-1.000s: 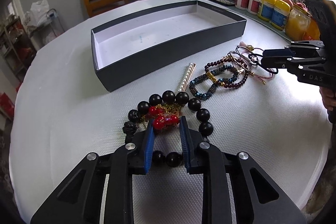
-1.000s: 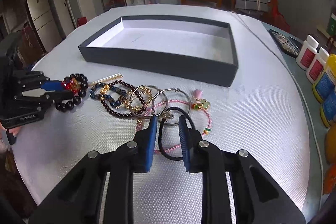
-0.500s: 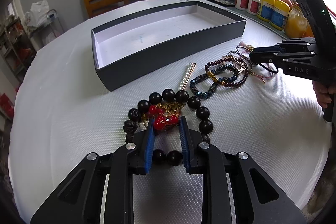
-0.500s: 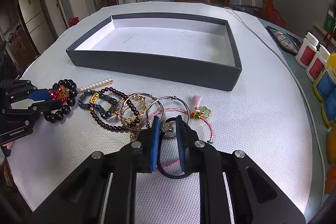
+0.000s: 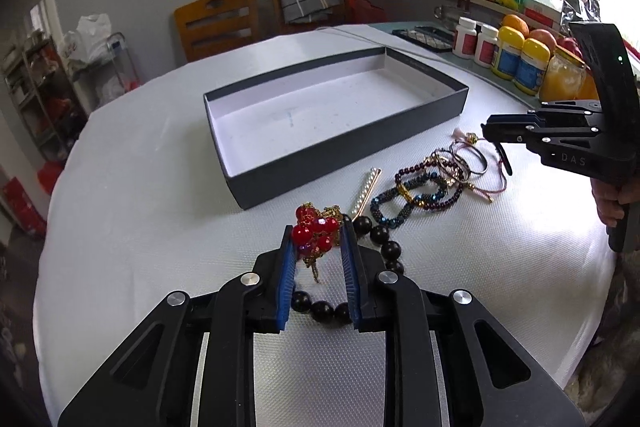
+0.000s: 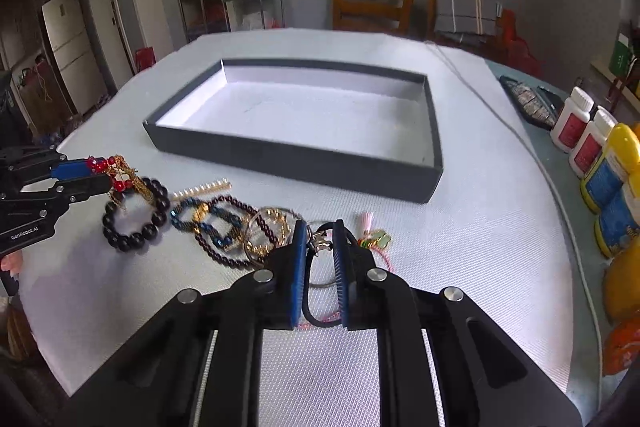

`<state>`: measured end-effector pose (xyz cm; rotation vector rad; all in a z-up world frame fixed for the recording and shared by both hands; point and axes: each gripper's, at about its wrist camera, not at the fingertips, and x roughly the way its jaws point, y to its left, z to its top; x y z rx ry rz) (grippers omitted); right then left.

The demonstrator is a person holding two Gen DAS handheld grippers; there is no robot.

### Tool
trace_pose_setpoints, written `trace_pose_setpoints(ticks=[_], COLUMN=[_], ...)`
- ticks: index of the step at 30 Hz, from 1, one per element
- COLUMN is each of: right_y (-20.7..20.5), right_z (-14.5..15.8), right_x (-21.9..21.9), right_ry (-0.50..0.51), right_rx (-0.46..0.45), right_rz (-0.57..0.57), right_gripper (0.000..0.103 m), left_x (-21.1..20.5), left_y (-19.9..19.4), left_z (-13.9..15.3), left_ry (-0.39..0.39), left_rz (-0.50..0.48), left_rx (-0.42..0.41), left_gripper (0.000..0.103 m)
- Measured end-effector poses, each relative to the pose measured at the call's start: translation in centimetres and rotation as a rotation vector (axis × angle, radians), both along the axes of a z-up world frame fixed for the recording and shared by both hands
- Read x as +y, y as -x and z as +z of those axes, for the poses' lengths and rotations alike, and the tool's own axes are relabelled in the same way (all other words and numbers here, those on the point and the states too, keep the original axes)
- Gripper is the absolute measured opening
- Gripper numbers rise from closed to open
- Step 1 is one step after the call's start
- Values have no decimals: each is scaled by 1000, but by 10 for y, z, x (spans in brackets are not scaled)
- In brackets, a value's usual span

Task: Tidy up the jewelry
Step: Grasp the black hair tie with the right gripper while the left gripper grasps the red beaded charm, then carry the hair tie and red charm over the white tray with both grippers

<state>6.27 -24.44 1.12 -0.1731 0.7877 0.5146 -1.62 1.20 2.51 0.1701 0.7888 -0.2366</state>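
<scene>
1. My left gripper (image 5: pixel 316 235) has its blue pads closed on the red bead piece (image 5: pixel 314 227); a gold chain hangs from it, and the piece is lifted off the table (image 5: pixel 140 211).
2. The black bead bracelet (image 5: pixel 380 239) lies on the table just under and beside my left jaws, partly hidden by them.
3. My right gripper (image 6: pixel 319 241) has narrowed its jaws around a small metal clasp (image 6: pixel 318 241) and a black cord loop (image 6: pixel 316 321); from the pictures, I cannot tell whether the pads really pinch them.
4. The tangle of bracelets (image 6: pixel 236 227) lies between my two grippers: blue and dark purple bead strands, gold-trimmed rings, a pink cord with a tassel (image 6: pixel 366 219).
5. A pearl hairpin (image 5: pixel 366 193) lies between the black beads and the box, near the box's front wall.
6. The grey box (image 5: pixel 348 163), white inside, sits beyond the jewelry with nothing in it.
7. Bottles (image 6: pixel 576 131) stand at the table's right edge.
</scene>
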Motion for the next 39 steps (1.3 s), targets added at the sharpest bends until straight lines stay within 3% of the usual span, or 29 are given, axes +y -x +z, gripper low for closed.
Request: trace_pose_setpoints(ticks=[12,23,30,34,39], right_y=[-8,-70,-124,-147,-160], right_z=[56,89,75,50,17], right_x=[-16,1,14,11,18], right_ry=[-128,-182,-154,-213,-139], right_rx=[-42,-74,-97,-77,-34], right_rz=[-9,-54,-150,-152,-135], right_gripper=[13,13,13,13,13], left_x=[3,2,0,1,9], left_y=[4,-65,-126,-151,-166], left_z=[48,86,70,45,14], left_ry=[18,40,7,23,51], left_rz=[-2,28,121,143,176], left_rx=[-99,-144,-153,-127,-90], left_gripper=[24,24,24,24,24])
